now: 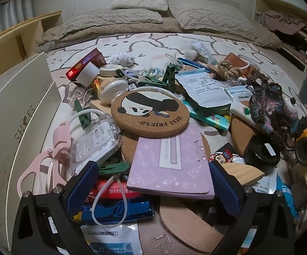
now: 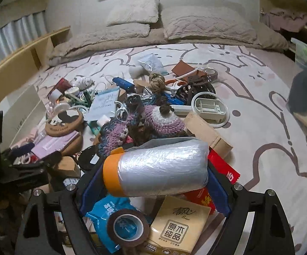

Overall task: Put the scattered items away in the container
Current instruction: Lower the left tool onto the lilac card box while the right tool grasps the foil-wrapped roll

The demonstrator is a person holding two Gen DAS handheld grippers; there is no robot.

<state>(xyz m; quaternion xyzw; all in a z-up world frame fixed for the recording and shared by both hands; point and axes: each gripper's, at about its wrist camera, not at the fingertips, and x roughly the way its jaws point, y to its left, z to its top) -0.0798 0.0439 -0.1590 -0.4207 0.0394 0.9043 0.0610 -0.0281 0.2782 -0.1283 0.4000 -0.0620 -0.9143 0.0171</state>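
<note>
Many small items lie piled on the bed. In the left wrist view my left gripper (image 1: 153, 174) is open, its blue pads either side of a lilac notebook (image 1: 170, 165) that lies on cork coasters; a panda cork coaster (image 1: 150, 110) sits just beyond. The white shoe box (image 1: 15, 110) stands at the left. In the right wrist view my right gripper (image 2: 153, 170) is shut on a plastic film roll with an orange end (image 2: 157, 170), held above the pile. The left gripper (image 2: 26, 165) shows at the left edge there.
Pink scissors (image 1: 45, 170), a black jar (image 1: 261, 153) and crocheted pieces (image 1: 270, 106) surround the notebook. Brown tape (image 2: 128, 227), a tissue pack (image 2: 179, 229), a wooden block (image 2: 206, 133) and a white ring holder (image 2: 210, 108) lie near the right gripper. Pillows (image 2: 206, 25) lie at the bed head.
</note>
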